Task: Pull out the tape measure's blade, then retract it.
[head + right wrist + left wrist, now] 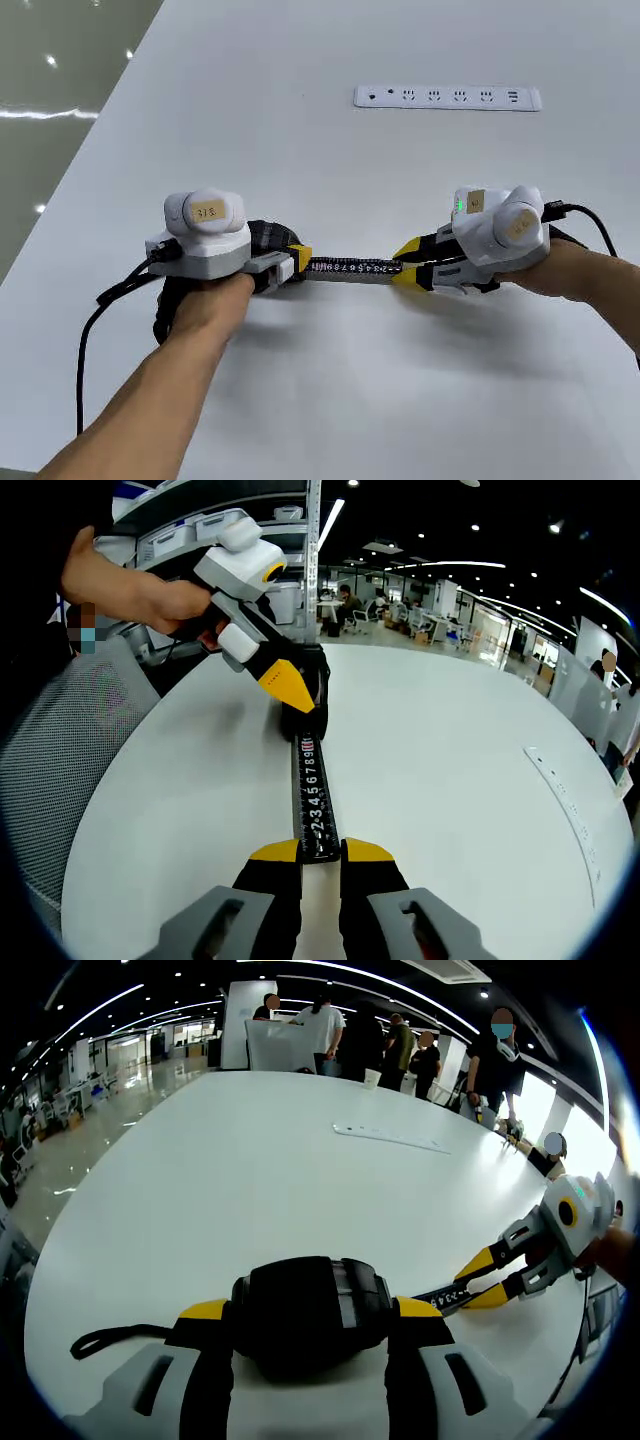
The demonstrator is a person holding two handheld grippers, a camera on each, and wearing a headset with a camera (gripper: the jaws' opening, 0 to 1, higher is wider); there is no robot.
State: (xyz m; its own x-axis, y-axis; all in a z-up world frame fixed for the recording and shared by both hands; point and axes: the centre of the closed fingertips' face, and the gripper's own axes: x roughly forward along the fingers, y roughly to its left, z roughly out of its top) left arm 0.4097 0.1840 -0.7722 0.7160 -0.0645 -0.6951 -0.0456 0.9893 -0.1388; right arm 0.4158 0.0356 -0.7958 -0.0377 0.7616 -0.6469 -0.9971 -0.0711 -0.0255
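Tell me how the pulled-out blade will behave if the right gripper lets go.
The blade spans straight between case and right gripper, so it is probably stiff over this short length. Released, it would likely snap back into the case, which the left gripper clamps. Being thin, it may slip.

An open-plan office: long white table (400,380), ceiling light strips (470,564), distant desks (400,615).
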